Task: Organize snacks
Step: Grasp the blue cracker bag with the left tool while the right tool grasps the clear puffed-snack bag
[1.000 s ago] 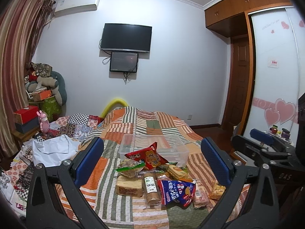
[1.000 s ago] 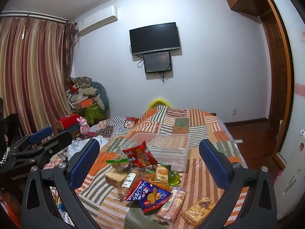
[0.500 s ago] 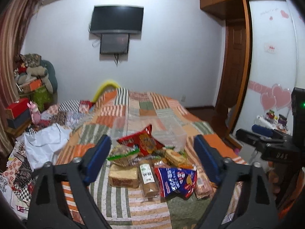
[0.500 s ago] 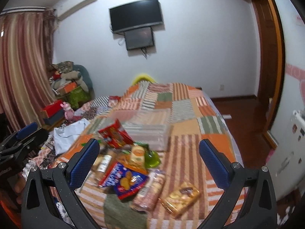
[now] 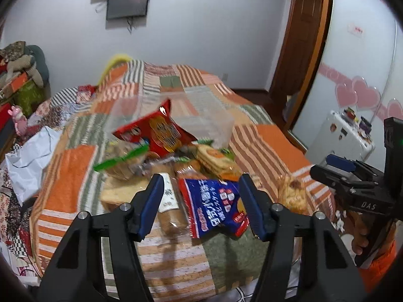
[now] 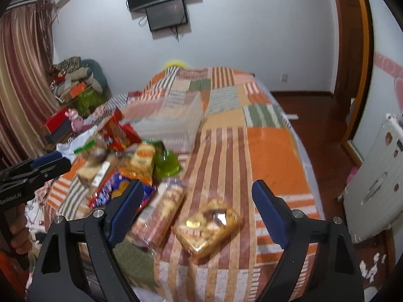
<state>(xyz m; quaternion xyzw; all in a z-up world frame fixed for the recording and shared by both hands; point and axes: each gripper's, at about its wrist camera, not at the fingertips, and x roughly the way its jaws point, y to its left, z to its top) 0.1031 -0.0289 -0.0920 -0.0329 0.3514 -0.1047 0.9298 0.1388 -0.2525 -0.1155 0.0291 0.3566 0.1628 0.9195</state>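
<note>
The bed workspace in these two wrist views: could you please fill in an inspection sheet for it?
Surface: patchwork bedspread, striped patches.
Job's things: clear plastic bin, nothing seen inside; in front of it red snack bag, blue snack bag, golden pastry pack and other snacks.
Clutter: white bag at the bed's side.
Grippers: left gripper and right gripper open, just been closing, gripping nothing.
Cables: dangling under the wall screens.
Surroundings: curtain, wooden door.
</note>
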